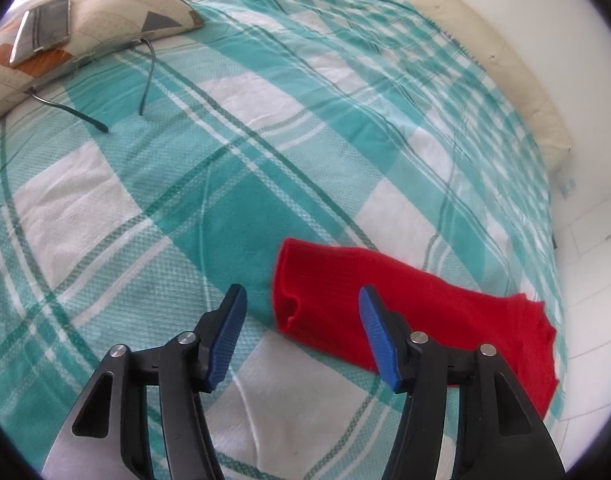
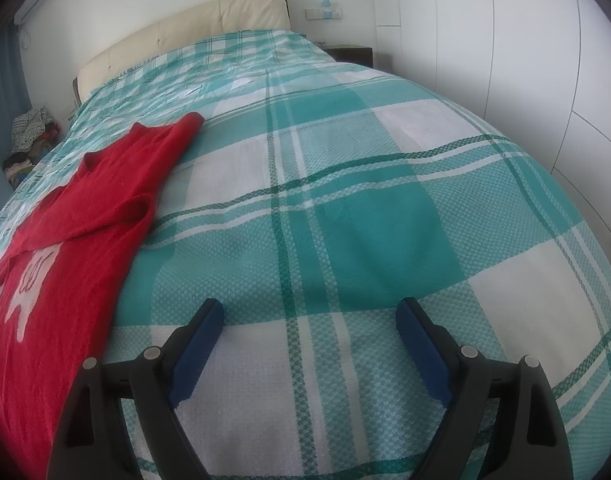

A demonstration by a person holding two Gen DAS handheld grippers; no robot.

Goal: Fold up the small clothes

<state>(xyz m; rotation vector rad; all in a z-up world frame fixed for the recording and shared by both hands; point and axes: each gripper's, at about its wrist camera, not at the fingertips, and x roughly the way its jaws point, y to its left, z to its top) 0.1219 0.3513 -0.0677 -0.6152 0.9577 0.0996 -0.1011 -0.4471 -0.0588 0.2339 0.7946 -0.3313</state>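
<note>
A small red knit sweater [image 1: 417, 304] lies flat on the teal and white checked bedspread [image 1: 233, 184]. In the left wrist view its sleeve cuff points left, just beyond my left gripper [image 1: 301, 300], which is open and empty, hovering above the cuff end. In the right wrist view the sweater [image 2: 77, 240] lies at the left, with a white motif on its front. My right gripper [image 2: 309, 312] is open and empty over bare bedspread [image 2: 345, 220], to the right of the sweater.
A patterned pillow [image 1: 105, 12] with a phone-like device [image 1: 41, 32] on it and dark cables [image 1: 145, 80] lies at the far left. A cream headboard [image 2: 185, 36], white wardrobes [image 2: 525, 40], a nightstand [image 2: 351, 54] and a clothes pile [image 2: 29, 140] surround the bed.
</note>
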